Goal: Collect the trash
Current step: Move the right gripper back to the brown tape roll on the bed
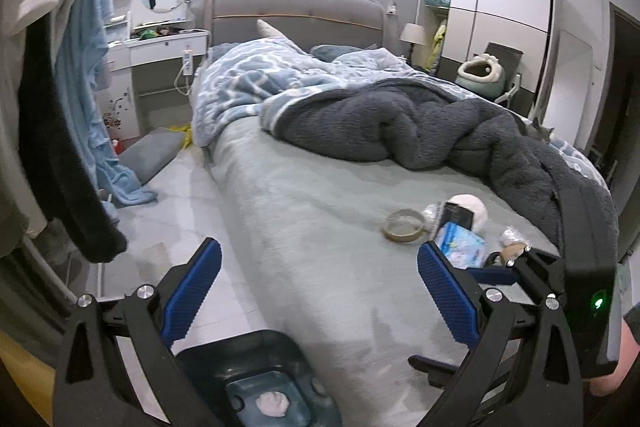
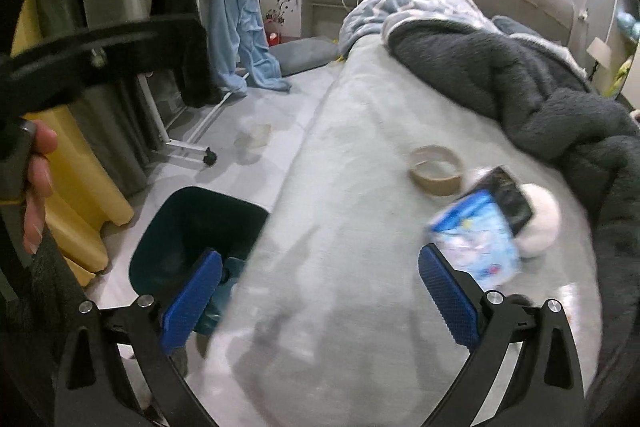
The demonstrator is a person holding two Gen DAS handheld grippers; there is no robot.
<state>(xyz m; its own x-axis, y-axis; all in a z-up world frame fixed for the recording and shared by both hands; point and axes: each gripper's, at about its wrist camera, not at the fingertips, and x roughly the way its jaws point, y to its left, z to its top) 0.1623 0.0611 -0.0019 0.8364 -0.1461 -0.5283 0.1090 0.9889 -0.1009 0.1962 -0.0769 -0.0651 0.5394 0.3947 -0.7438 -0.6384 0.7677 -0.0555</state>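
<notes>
Left gripper (image 1: 318, 291): its two blue fingers stand wide apart. Nothing is between them. It holds nothing.
Right gripper (image 2: 319, 299): its blue fingers are as wide apart as they go. Only the bed cover shows in the gap. It holds nothing.
Trash bin (image 2: 192, 227): a dark bin on the floor, right beside the bed. In the right wrist view it sits just past the left blue finger (image 2: 192, 301). In the left wrist view the bin (image 1: 256, 355) is low down, between the two fingers and under them.
White wad (image 1: 272, 403): a crumpled white lump lies at the bottom of the bin.
Blue packet (image 2: 476, 243): a light blue wrapper lies on the bed. It is just above the right blue finger (image 2: 448, 303) and very near it, but not in the gap. It looks blurry. In the left wrist view the packet (image 1: 462, 243) lies beside that gripper's right finger.
Tape ring (image 2: 436, 171): a brown ring lies flat on the bed, farther off than the packet.
Dark thing (image 2: 510, 195): a small dark flat thing leans by the packet. I cannot tell what it is.
White ball (image 2: 538, 223): a fluffy white thing touches the dark thing.
Bed (image 2: 340, 211): pale cover, with a dark fuzzy blanket (image 2: 520, 79) piled on the far side.
Hand (image 2: 38, 183): a person's hand shows at the left edge.
</notes>
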